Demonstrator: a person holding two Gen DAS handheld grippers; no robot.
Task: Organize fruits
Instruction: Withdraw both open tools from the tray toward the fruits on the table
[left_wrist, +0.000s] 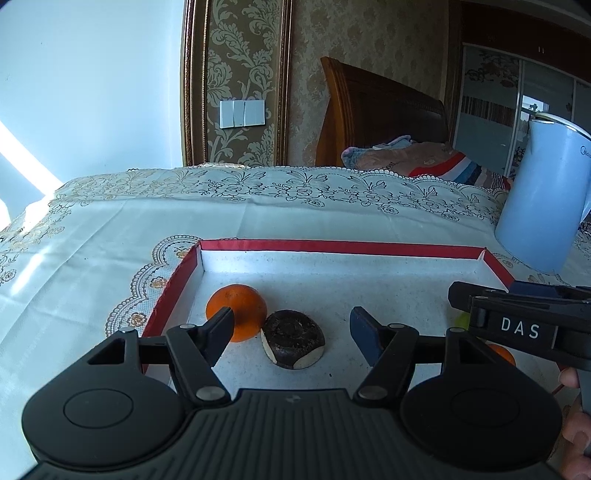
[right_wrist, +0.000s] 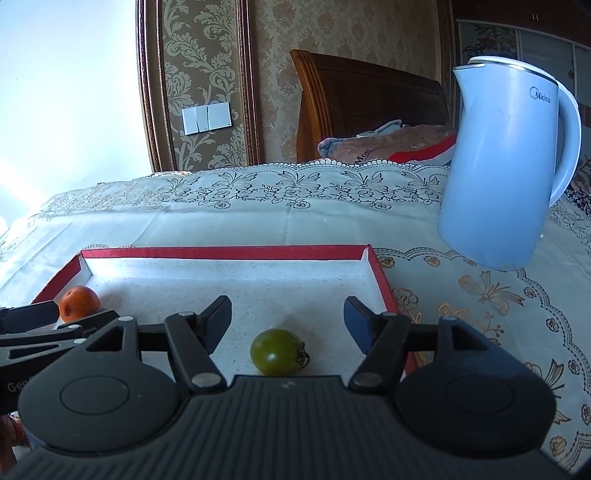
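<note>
A shallow red-rimmed tray (left_wrist: 332, 246) with a white floor sits on the lace tablecloth. In the left wrist view it holds an orange (left_wrist: 242, 306) at its left and a dark brown cut fruit (left_wrist: 293, 339) beside it. My left gripper (left_wrist: 291, 328) is open and empty, just above and in front of these two. Another orange (left_wrist: 504, 353) peeks out behind my right gripper's body (left_wrist: 524, 325). In the right wrist view a green tomato (right_wrist: 277, 350) lies on the tray floor (right_wrist: 229, 280). My right gripper (right_wrist: 287, 319) is open over it. An orange (right_wrist: 78, 302) shows at the left.
A light blue electric kettle (right_wrist: 506, 166) stands on the tablecloth right of the tray, also in the left wrist view (left_wrist: 543, 195). The lace tablecloth (left_wrist: 110, 229) extends left and behind. A wooden bed headboard (left_wrist: 376, 110) and pillows lie beyond.
</note>
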